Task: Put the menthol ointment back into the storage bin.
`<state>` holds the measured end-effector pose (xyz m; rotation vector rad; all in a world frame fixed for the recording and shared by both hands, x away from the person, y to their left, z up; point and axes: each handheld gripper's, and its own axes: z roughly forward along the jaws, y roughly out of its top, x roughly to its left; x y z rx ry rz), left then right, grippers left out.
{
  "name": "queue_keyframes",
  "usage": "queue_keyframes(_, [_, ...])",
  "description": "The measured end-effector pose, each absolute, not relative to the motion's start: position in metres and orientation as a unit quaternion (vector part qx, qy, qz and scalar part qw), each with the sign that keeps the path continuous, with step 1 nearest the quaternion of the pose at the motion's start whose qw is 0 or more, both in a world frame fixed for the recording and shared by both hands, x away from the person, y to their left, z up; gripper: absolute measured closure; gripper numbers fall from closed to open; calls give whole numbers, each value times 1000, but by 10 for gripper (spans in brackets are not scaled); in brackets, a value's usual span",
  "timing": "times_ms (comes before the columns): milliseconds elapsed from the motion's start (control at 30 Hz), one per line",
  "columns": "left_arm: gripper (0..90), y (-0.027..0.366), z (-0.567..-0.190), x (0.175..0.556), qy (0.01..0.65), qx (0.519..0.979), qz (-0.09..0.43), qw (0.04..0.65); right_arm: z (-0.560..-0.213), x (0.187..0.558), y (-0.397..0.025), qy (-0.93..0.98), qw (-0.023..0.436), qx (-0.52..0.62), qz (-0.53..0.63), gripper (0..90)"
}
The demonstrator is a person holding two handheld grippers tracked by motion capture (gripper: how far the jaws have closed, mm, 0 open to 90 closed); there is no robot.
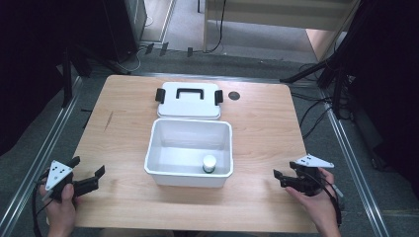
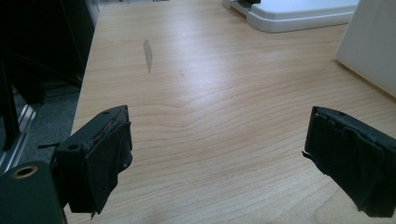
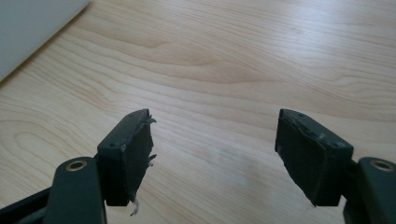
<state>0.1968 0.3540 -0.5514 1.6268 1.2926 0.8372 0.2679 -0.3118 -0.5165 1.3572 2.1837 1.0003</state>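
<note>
Down at the near left corner of the desk (image 1: 123, 148), the left hand-held gripper (image 1: 88, 178) is held in a hand just over the wood, its jaws spread wide with nothing between them; in the left gripper view the same left hand-held gripper (image 2: 217, 158) looks along bare boards, with the desk's left edge and a dark metal rail close beside it. A faint grey scuff (image 2: 148, 53) marks the wood ahead.

At the middle sits the white bin (image 1: 188, 153), an open rectangular tub with smooth, slightly flared walls. Inside, against its near right corner, stands a small bottle (image 1: 209, 164) with a white cap. Just behind the bin lies the white lid (image 1: 189, 100), flat, with a black handle and black side latches. A dark round spot (image 1: 233, 95) sits to the lid's right.

Bare wood runs wide on both sides of the bin. At the near right, the right hand-held gripper (image 1: 282, 178) is likewise gaping and empty, near the desk's right edge; the right hand-held gripper (image 3: 215, 140) faces open grain.
</note>
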Motion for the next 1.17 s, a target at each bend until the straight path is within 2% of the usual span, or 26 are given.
queue_keyframes(200, [82,354,-551,197,519,654,336,436,-528,253,-330,754,216,482,391,284])
queue_keyframes(533, [82,354,-552,197,520,652,337,437,-547,233,-355,722,227,494,427,267])
queue_keyframes(633, [82,354,-552,197,520,653,337,436,-547,231,-362,723,223,501,420,217])
queue_keyframes(767, [82,354,-551,197,521,652,335,437,-546,225,-368,702,231,506,445,228])
queue_keyframes(933, [82,355,-551,196,521,653,333,437,-547,221,-369,689,228,530,438,136])
queue_keyframes(1167, [82,355,-551,198,522,655,331,434,-547,217,-368,686,242,531,434,130])
